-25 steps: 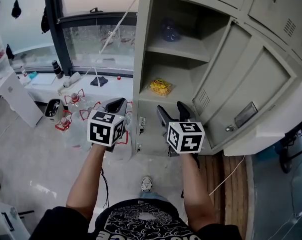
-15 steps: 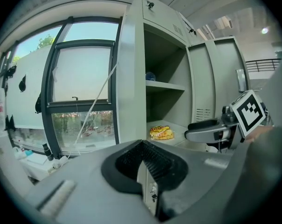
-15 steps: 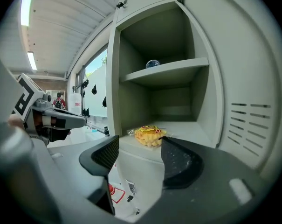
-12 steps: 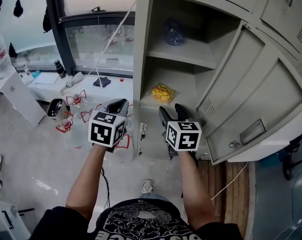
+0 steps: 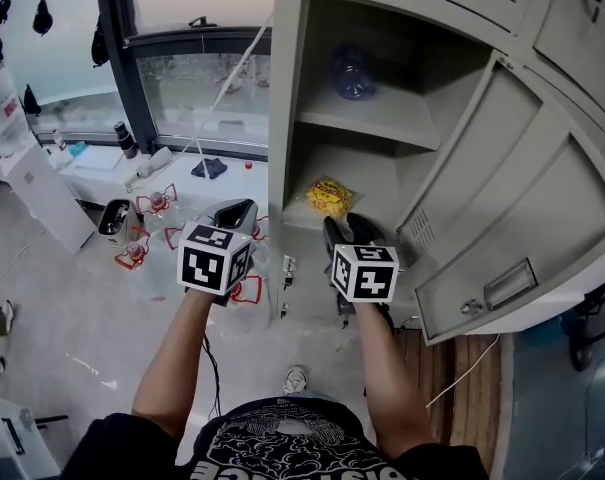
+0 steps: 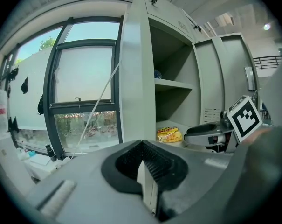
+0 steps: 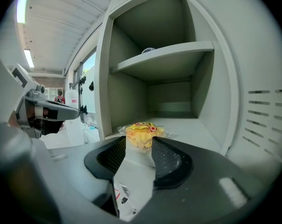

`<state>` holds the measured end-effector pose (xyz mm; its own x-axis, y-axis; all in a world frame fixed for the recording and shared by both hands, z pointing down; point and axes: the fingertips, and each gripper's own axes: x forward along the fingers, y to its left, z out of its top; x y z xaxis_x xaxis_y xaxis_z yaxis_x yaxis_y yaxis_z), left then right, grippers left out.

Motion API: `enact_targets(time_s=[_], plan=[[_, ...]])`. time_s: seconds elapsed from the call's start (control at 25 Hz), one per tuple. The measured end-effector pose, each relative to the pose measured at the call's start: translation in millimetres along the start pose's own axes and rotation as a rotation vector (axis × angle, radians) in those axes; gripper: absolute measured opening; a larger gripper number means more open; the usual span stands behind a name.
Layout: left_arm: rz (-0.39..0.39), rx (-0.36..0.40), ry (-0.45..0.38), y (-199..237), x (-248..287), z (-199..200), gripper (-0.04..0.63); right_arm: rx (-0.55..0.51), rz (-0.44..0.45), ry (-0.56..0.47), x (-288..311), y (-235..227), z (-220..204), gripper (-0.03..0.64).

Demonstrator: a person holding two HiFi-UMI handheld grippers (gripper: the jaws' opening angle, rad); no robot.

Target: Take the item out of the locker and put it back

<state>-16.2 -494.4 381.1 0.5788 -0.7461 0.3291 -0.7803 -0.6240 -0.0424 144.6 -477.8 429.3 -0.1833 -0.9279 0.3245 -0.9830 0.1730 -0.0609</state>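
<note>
Lying on the lower locker shelf (image 7: 193,128), a packet (image 7: 143,135) faces the right tool's (image 5: 344,225) parted, closing, empty jaws; left tool (image 5: 236,209) shut.

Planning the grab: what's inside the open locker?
A yellow snack bag on the lower shelf; a clear bottle on the upper shelf. The right gripper, fingers just closing, nothing between them yet, covers the lower shelf's front edge.

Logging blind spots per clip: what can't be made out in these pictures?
Blue item on the upper shelf: head view, dim and blurred; right gripper view, shelf edge hides most.
Yellow packet print: too small in every view.
Locker door: head view's right edge cuts it.
</note>
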Motion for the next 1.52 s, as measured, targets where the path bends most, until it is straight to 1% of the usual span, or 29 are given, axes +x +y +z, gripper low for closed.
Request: enact_targets(time_s=[0.12, 0.28, 0.48, 0.64, 0.88, 1.12, 1.52], plan=[[0.009, -0.003, -0.001, 4, 1, 1, 0.001, -0.008, -0.007, 0.003, 3, -2, -1, 0.165], [0.015, -0.003, -0.004, 6, 2, 1, 0.001, -0.007, -0.011, 0.008, 6, -4, -2, 0.143], [0.022, -0.006, -0.003, 9, 2, 1, 0.001, -0.007, -0.017, 0.015, 9, -5, -3, 0.099], [0.027, -0.009, 0.000, 11, 2, -1, 0.001, 0.001, -0.021, 0.022, 10, -7, -5, 0.083], [0.034, -0.012, -0.003, 13, -2, -2, 0.001, -0.008, -0.022, 0.025, 11, -6, -6, 0.043], [0.043, -0.012, -0.004, 16, -9, -3, 0.001, -0.024, -0.017, -0.010, 6, -3, 5, 0.025], [0.043, -0.004, -0.004, 12, -27, -5, 0.001, -0.008, -0.026, -0.064, -12, 3, 18, 0.025]])
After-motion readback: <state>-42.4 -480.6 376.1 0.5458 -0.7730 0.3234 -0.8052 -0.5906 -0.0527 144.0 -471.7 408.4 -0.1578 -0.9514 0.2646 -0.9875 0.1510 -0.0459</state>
